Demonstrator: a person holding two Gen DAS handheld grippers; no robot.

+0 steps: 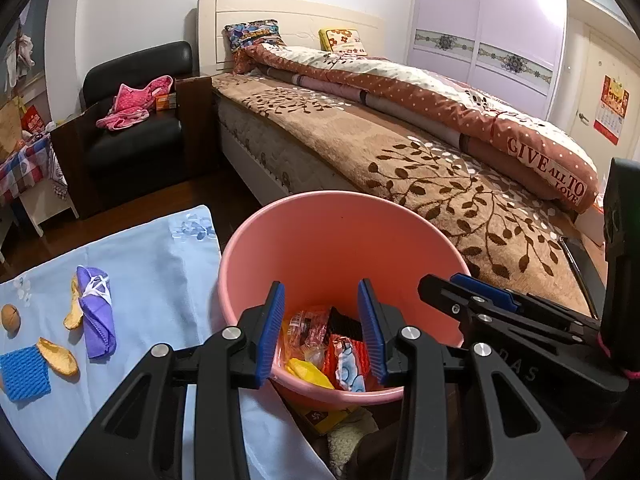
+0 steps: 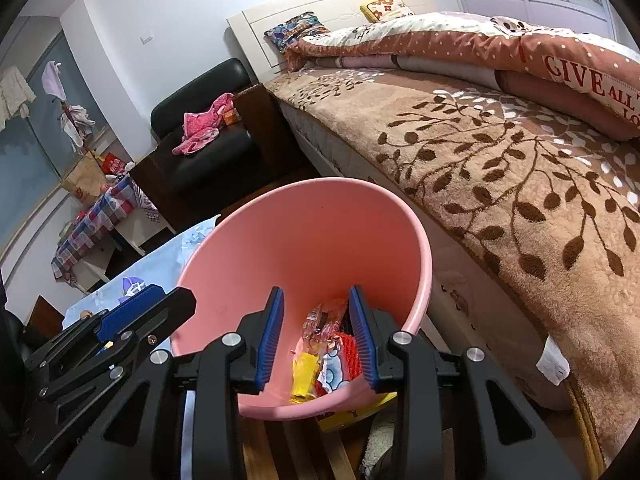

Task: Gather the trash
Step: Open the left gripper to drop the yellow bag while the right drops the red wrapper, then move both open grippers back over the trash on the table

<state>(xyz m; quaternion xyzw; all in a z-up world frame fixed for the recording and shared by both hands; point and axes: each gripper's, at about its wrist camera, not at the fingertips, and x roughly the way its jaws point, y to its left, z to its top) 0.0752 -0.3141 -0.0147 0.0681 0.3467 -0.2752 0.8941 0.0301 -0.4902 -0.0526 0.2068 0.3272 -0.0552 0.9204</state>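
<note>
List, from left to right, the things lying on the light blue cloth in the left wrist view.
Walnut → blue foam net → lower orange peel → purple cloth. The upper peel overlaps the purple cloth, so I leave it out.

We log a light-blue cloth (image 1: 152, 280) bearing purple mask (image 1: 96, 312), two peels (image 1: 58, 356), blue sponge (image 1: 24, 376) at eight o'clock, nut (image 1: 10, 318).
</note>
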